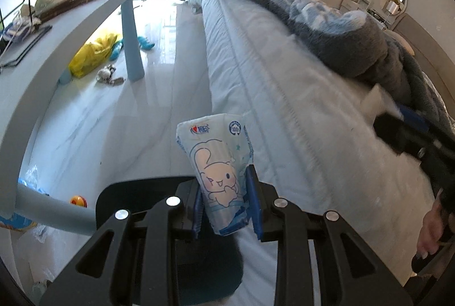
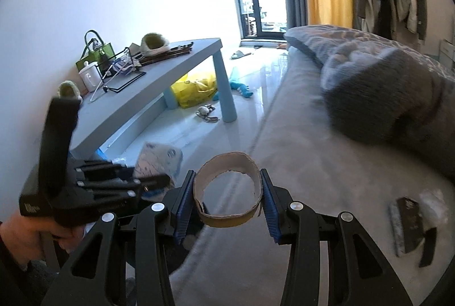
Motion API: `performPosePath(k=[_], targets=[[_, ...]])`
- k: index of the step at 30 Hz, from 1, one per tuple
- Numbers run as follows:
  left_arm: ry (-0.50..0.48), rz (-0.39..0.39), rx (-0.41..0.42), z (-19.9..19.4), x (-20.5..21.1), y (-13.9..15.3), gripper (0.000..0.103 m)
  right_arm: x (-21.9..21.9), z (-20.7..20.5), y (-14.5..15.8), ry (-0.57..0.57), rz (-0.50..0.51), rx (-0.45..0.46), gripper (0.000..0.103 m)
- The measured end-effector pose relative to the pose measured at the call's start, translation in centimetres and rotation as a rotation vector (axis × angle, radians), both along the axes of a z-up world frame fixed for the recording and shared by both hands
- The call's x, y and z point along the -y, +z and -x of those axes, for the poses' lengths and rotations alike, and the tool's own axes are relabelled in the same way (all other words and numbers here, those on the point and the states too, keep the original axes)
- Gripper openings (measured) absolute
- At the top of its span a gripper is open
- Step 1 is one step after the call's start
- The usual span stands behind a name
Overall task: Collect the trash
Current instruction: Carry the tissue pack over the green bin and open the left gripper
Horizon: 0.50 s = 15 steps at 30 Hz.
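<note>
My left gripper [image 1: 226, 188] is shut on a soft tissue packet [image 1: 216, 161] printed with a cartoon animal, held upright over the gap between floor and bed. In the right wrist view the same packet [image 2: 159, 158] shows blurred at the left, in that gripper [image 2: 155, 182] held by a hand. My right gripper [image 2: 227, 192] is shut on a brown cardboard tape ring [image 2: 227, 219], squeezed slightly oval, above the bed's edge. In the left wrist view the right gripper [image 1: 382, 114] appears blurred at the right edge with something pale at its tip.
A pale blue table [image 2: 176, 84] with clutter stands left by the wall, a yellow bag [image 2: 196, 88] and toys beneath it. The bed [image 1: 284, 107] carries a grey blanket [image 2: 384, 84] and a dark flat object [image 2: 406, 223]. A dark rounded shape [image 1: 133, 189] sits under my left gripper.
</note>
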<state>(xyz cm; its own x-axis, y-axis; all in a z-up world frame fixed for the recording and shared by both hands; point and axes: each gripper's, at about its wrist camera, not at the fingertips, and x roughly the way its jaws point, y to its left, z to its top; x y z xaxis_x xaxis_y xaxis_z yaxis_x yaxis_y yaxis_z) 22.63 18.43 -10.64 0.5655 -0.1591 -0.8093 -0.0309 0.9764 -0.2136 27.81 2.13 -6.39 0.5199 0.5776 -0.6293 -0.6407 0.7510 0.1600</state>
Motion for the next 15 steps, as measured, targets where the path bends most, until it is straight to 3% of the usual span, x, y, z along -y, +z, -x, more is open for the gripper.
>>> performPosePath(k=[15], targets=[[0.05, 0.01, -0.184, 2.4, -5.6, -6.1, 0.03, -8.0, 0.7, -0.9, 0.087, -0.001, -0.039, 0.045]])
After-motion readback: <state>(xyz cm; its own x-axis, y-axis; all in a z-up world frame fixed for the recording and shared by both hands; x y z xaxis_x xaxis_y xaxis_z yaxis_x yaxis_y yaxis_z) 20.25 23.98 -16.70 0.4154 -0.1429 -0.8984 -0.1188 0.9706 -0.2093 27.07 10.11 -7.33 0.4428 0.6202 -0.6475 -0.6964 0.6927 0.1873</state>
